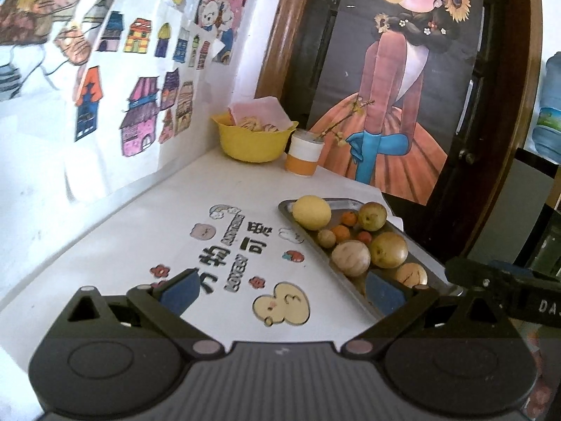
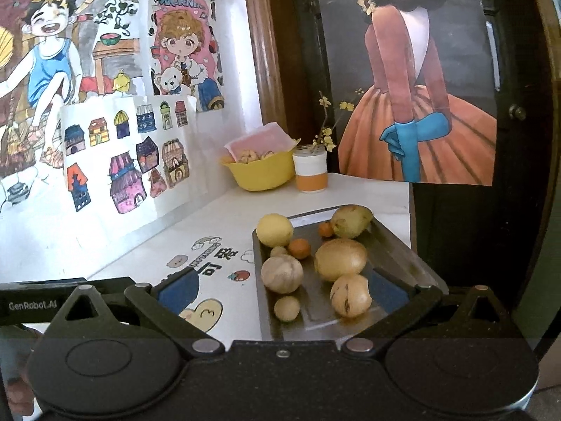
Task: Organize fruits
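White bench (image 1: 147, 231) printed with cartoon stickers and lettering, pushed into a corner under paper drawings of houses. Tall poster of a figure in an orange dress (image 2: 417, 105) on the dark door behind the tray.

Metal tray (image 2: 392, 245) on the bench, landmark for the rest. Just off the tray's near end, two handheld grippers side by side. Left gripper (image 1: 282, 293) spread wide and empty, one blue-padded finger over the stickers beside the tray, the other over the tray's near end. Right gripper (image 2: 287, 289) also spread wide, gripping nothing, one finger beside the tray, the other above the tray's near right part, with the nearest fruit lying between them.

Beyond the tray's far end, against the wall: yellow bowl (image 2: 261, 172) with pink paper and light-coloured pieces inside, too small to tell what. Just beside the bowl, white-and-orange cup (image 2: 311, 172) with a sprig of yellow flowers.

All fruit inside the tray. Lemon (image 2: 274, 229) at the far left corner, greenish pear (image 2: 350, 221) at the far right, another pear (image 2: 340, 259) mid-tray. Pale round fruit (image 2: 282, 273) along the left side, streaked yellow fruit (image 2: 350, 295) near the front. Small pale ball (image 2: 287, 308) at the near left; small orange (image 2: 299, 248) just behind the pale round fruit; second small orange (image 2: 326, 229) touching the far pear.
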Demonstrator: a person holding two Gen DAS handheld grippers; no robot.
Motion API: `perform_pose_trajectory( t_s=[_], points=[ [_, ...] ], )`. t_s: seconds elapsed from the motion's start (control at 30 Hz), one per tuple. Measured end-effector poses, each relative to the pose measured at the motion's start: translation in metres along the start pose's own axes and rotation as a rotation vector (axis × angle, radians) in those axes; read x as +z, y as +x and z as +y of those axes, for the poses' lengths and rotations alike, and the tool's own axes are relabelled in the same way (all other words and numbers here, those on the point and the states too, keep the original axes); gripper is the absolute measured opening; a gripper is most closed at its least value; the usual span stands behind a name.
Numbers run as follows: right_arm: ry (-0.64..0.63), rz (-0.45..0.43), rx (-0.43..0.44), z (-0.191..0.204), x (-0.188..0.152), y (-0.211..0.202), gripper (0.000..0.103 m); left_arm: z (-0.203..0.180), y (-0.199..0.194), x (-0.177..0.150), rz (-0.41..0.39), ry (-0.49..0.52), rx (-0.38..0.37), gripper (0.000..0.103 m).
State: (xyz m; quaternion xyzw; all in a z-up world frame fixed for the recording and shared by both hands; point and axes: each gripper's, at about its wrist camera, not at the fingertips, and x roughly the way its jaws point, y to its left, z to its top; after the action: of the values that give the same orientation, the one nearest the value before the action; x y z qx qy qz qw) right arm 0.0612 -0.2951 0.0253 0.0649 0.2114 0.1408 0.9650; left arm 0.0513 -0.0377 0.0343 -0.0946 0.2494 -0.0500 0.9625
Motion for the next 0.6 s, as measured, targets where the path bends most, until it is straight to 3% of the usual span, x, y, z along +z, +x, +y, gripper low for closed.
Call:
perform_pose_trajectory(
  t_s=[0.6],
  points=[
    [-0.066, -0.104, -0.124, 0.04, -0.063, -0.035, 0.102, 0.037, -0.031, -0.048, -0.047, -0.005, 0.05, 0.102]
  ],
)
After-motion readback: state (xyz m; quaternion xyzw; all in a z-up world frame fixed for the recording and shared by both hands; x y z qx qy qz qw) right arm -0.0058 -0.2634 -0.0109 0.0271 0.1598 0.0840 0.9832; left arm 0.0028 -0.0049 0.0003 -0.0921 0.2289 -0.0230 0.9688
